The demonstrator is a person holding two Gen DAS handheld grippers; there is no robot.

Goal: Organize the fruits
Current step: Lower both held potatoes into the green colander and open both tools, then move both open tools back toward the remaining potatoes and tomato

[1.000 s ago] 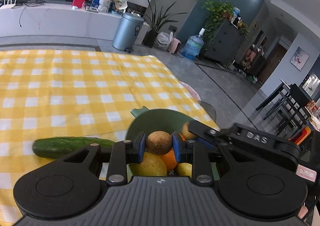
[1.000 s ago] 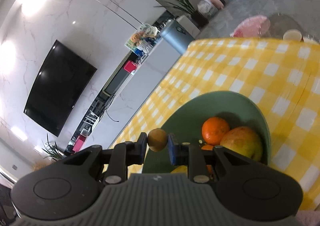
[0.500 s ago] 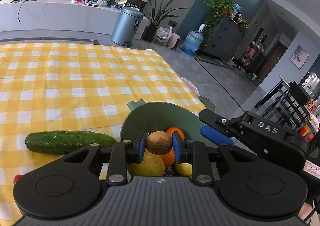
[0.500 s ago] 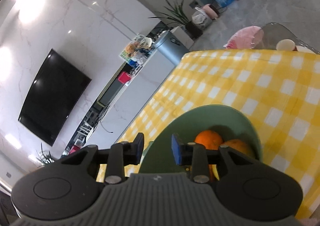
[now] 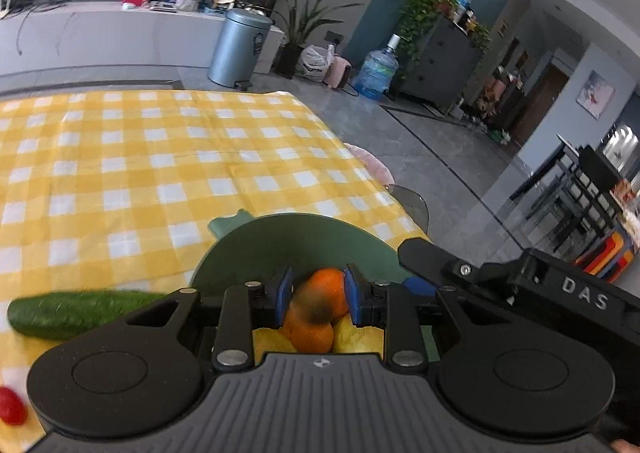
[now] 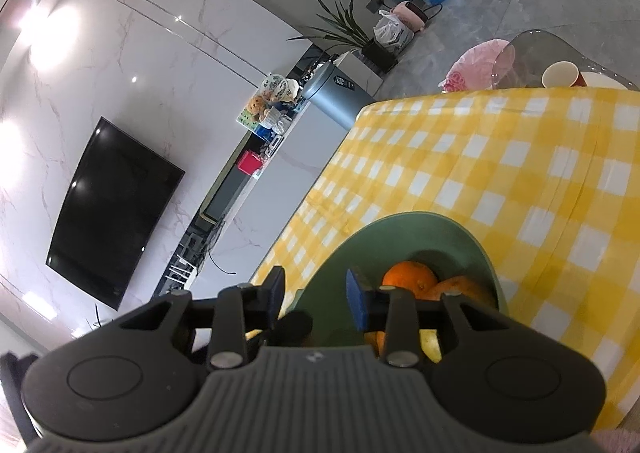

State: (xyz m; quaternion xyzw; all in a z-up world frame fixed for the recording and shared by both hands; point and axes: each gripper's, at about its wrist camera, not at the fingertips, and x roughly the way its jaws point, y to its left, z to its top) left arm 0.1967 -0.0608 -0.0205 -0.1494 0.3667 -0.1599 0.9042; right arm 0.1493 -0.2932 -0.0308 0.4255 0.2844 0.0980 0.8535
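Note:
A green bowl (image 5: 304, 237) on the yellow checked tablecloth holds oranges (image 5: 330, 291) and yellow fruit (image 5: 352, 335). My left gripper (image 5: 318, 299) is open just above the bowl. A small brown fruit (image 5: 310, 309) is blurred, falling from between its fingers onto the pile. My right gripper (image 6: 316, 291) is open and empty, tilted over the bowl (image 6: 404, 231), with oranges (image 6: 408, 277) under its right finger. Its black body (image 5: 520, 293) shows at the right of the left wrist view.
A cucumber (image 5: 80, 311) lies left of the bowl and a small red tomato (image 5: 11, 411) lies nearer me. The table's right edge (image 5: 360, 169) drops to the floor. A glass side table (image 6: 560, 61) with a paper cup (image 6: 560, 75) stands beyond the table's far edge.
My left gripper opened and let go of the brown fruit, which is dropping into the bowl. My right gripper released its small fruit earlier and has drawn back, open and empty.

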